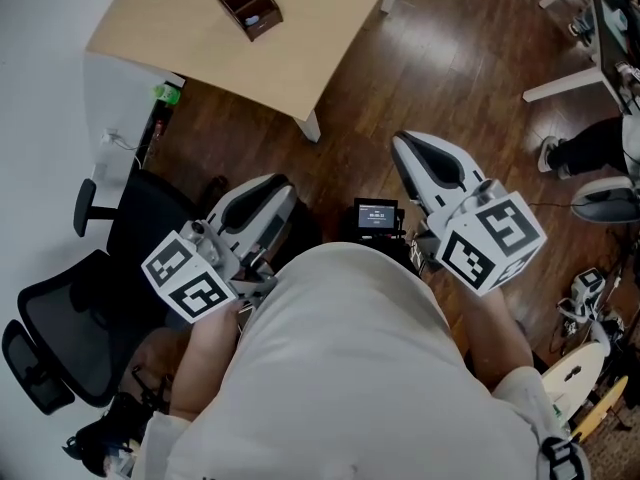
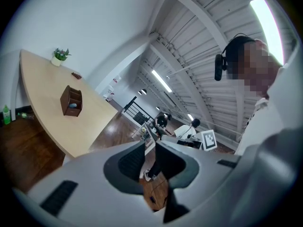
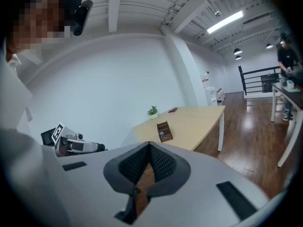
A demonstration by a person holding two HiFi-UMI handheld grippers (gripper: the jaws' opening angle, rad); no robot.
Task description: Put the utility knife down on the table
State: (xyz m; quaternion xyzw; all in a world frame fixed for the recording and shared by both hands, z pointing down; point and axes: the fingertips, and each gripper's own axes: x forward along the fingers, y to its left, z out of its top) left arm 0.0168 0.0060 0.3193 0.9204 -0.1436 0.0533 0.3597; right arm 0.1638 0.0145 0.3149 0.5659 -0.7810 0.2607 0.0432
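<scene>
No utility knife shows in any view. I hold both grippers close to my body over the wooden floor, well short of the light wooden table (image 1: 300,58). My left gripper (image 1: 284,181) (image 2: 150,143) has its jaws a narrow gap apart, with nothing between them. My right gripper (image 1: 398,140) (image 3: 149,144) has its tips touching and holds nothing. A brown wooden organizer box (image 1: 248,5) (image 2: 71,100) (image 3: 164,131) stands on the table with a small bluish item inside. What that item is cannot be made out.
A black office chair (image 1: 70,318) stands at my left, and a green bottle (image 1: 167,93) sits by the table's corner. A potted plant (image 2: 60,56) and a small dark object (image 2: 75,74) lie at the table's far end. Other desks and a person's legs (image 1: 585,148) are on the right.
</scene>
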